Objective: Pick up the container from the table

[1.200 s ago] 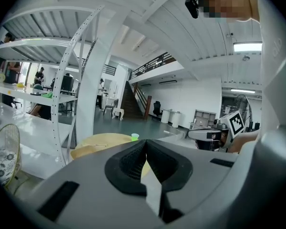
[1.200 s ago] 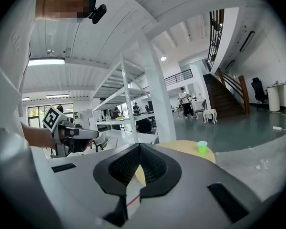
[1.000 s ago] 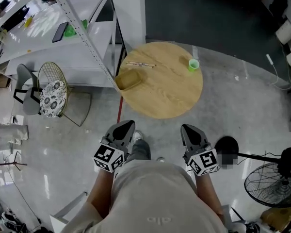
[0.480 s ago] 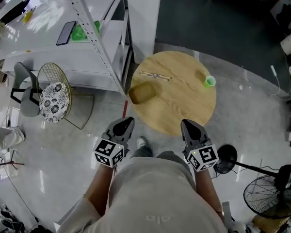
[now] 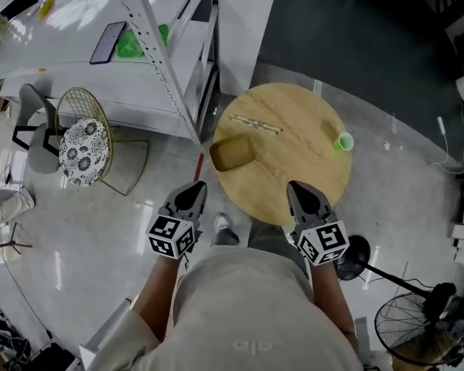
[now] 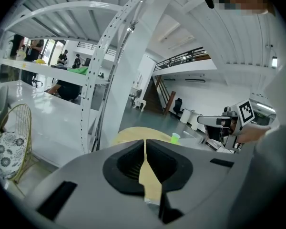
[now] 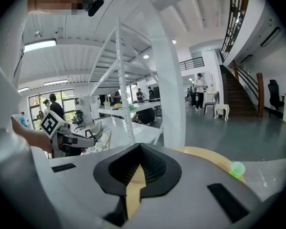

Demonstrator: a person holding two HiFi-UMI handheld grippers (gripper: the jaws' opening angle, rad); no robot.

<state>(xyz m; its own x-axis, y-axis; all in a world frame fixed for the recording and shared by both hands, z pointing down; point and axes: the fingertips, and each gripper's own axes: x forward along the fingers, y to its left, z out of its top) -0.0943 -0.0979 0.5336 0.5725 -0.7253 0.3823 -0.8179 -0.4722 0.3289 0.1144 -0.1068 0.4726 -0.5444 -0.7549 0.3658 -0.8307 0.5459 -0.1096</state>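
Wooden and round, the table [image 5: 294, 168] stands on a pale glossy floor [image 5: 100, 238], seen steeply from above by a person whose grey-shirted torso fills the bottom of the head view. The container [image 5: 232, 154], a shallow tan rectangular tray, sits on the table near its left rim, on the side closest to a white metal rack [image 5: 166, 76]. Nothing touches it.

Farther back on the table lies a thin pair of sticks [image 5: 255, 124]. A small green cup [image 5: 342, 141] stands near the right rim, well apart from the container.

The left gripper [image 5: 193, 188] is held out over the floor, just left of the table's near edge, its tip pointing toward the container but short of it. The right gripper [image 5: 298, 186] is held out with its tip over the table's near rim. Each carries a cube with square markers.

In the left gripper view the left gripper's jaws are together, with nothing between them; past them show the table's yellow top and the cup [image 6: 175, 138]. In the right gripper view the right gripper's jaws also meet at the tip and hold nothing, with the cup [image 7: 237, 169] at the right.

A wire chair [image 5: 83, 149] with a patterned cushion stands to the left by the rack.
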